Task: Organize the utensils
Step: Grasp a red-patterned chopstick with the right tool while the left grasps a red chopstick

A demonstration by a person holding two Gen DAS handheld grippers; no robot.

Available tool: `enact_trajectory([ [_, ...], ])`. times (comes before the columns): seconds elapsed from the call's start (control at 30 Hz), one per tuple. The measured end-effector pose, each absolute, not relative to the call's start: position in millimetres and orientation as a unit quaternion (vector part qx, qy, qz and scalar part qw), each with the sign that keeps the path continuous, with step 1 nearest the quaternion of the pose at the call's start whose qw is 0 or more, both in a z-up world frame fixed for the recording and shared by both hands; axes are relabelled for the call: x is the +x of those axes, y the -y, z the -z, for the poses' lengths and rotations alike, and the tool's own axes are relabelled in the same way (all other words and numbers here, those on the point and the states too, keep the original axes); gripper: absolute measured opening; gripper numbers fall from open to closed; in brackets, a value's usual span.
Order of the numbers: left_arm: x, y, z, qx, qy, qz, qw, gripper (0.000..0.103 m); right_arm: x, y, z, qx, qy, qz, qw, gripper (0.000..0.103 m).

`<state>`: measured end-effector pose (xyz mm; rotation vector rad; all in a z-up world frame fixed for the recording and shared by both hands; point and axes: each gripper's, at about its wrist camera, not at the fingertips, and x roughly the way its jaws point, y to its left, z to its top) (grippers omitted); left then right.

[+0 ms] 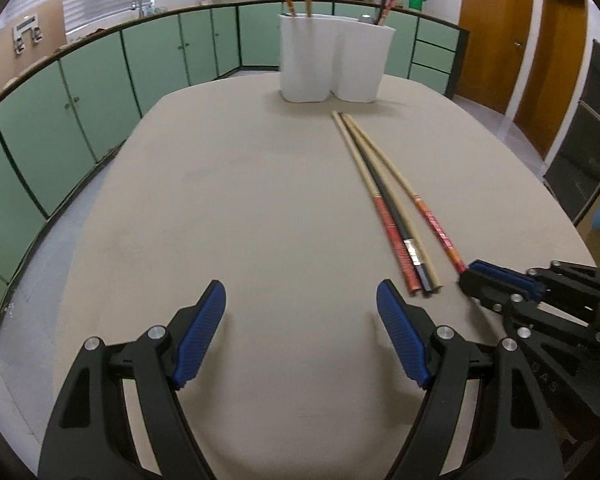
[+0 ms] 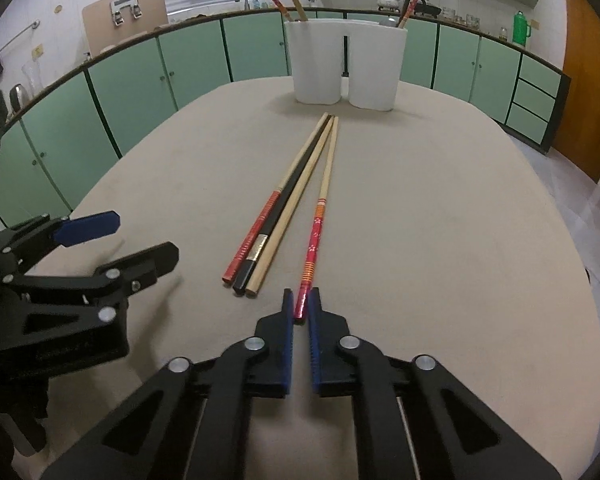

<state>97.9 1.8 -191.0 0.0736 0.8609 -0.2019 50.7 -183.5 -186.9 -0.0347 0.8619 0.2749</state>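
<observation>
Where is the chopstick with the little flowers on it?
The flowered chopstick lies on the table, just right of the three bunched chopsticks in the right wrist view. Its near end is pinched in the right hand-held gripper.

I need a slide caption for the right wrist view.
Right gripper shut on the flowered chopstick; three more lie beside it before the white holder.

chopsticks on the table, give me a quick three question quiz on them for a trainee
1. How many chopsticks lie loose on the table?
2. True or false: the right gripper has its jaws shut on the black chopstick.
3. Which gripper holds nothing: A) left B) right?

Key:
1. Four: three side by side, and the red flower-patterned chopstick apart.
2. False: they are shut on the flower-patterned one's near end.
3. A: the left gripper is open over bare table.
</observation>
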Motion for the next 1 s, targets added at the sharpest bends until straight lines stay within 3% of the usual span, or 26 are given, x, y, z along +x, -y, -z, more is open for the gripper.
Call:
enact_trajectory([
  [0.43, 111.8, 38.6, 198.8, 0.061, -0.426, 0.120, 0.895, 0.076, 54.5, 212.3, 184.9, 0.007, -0.413, -0.117, 0.903, 0.006],
  [0.9, 117.2, 29.3, 203.2, 0.047, -0.436, 0.098, 0.893, 0.074, 63.1, 212.0, 186.3, 0.012, -0.413, -0.141, 0.900, 0.007],
  [0.97, 114.8, 29.8, 202.7, 0.049, -0.436, 0.099, 0.893, 0.074, 60.5, 215.4, 185.4, 0.013, -0.411, -0.146, 0.900, 0.017],
  [1.0, 113.2, 29.2, 202.5, 0.049, -0.436, 0.100, 0.893, 0.074, 59.0, 216.5, 184.6, 0.013, -0.410, -0.148, 0.900, 0.029],
])
